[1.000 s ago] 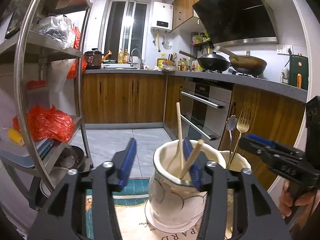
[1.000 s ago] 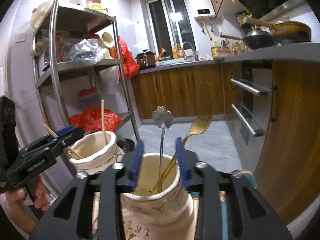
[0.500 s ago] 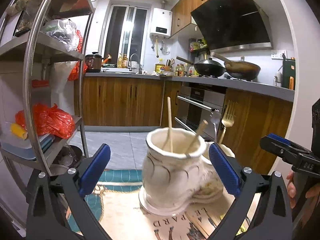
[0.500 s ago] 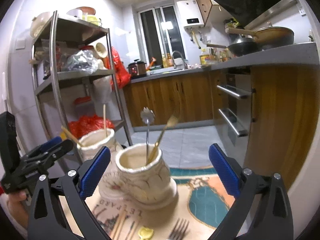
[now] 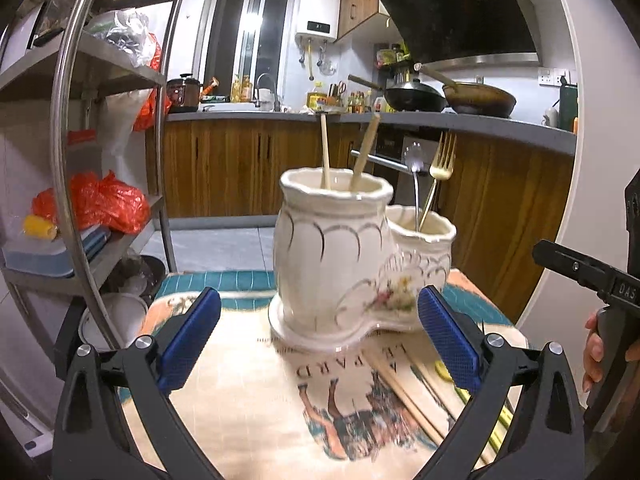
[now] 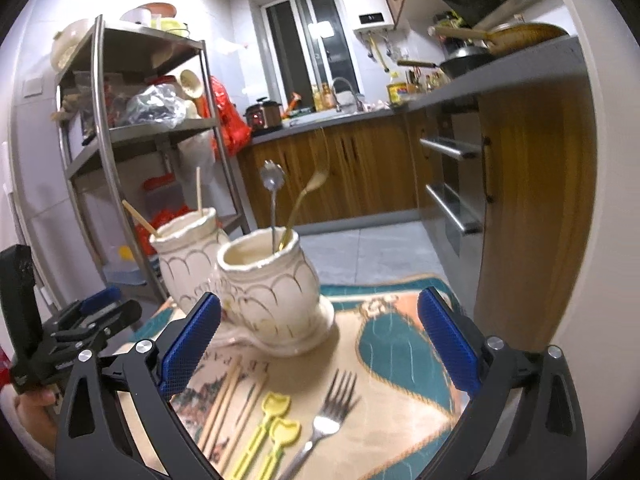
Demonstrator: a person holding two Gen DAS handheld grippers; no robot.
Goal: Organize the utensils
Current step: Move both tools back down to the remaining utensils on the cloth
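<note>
A cream double-pot utensil holder [image 5: 340,256] stands on a patterned mat [image 5: 256,412]. Its taller pot holds two wooden chopsticks [image 5: 362,152]; its lower pot [image 6: 268,276] holds a silver spoon [image 6: 273,184] and a gold fork [image 5: 442,160]. My left gripper [image 5: 320,348] is open and empty, just short of the holder. My right gripper [image 6: 320,344] is open and empty, in front of the lower pot. On the mat lie loose chopsticks [image 6: 224,404], two yellow picks [image 6: 268,428] and a silver fork [image 6: 328,416].
A steel shelf rack [image 5: 76,128] with red bags stands at the left. Wooden cabinets and an oven [image 6: 452,184] line the right, with pans on the counter [image 5: 452,96]. The mat's far edge drops to a tiled floor [image 6: 380,248].
Both grippers opened wide and drew back from the holder. The chopsticks stay in the taller pot, the spoon and gold fork in the lower pot.
</note>
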